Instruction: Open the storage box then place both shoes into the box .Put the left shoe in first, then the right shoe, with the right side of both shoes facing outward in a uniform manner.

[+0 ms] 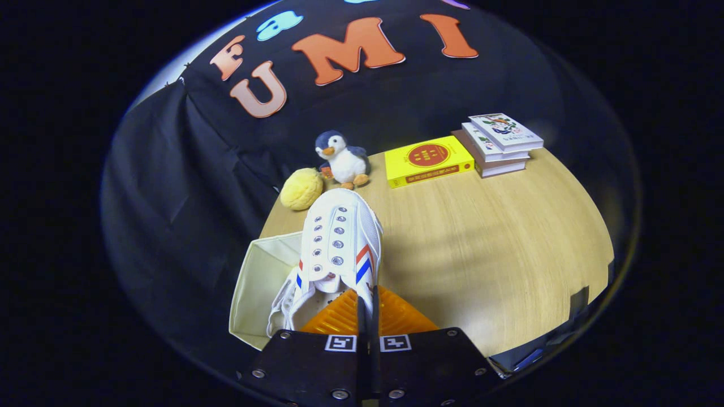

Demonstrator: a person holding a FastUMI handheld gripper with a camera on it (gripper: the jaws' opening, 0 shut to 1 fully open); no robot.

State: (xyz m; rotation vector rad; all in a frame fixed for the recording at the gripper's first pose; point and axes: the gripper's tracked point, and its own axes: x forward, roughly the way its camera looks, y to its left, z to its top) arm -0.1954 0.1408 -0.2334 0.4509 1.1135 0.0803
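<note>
My gripper is shut on a white canvas shoe with red and blue side stripes, the orange fingers pinching the edge of its collar. The shoe hangs lifted, toe pointing away toward the booth wall. Below and left of it stands the open cream fabric storage box at the table's left corner. A second white shoe lies inside the box, laces showing, partly hidden by the held shoe.
On the wooden table, a yellow sponge ball and a plush penguin sit beyond the shoe's toe. A yellow book and a stack of books lie at the far side.
</note>
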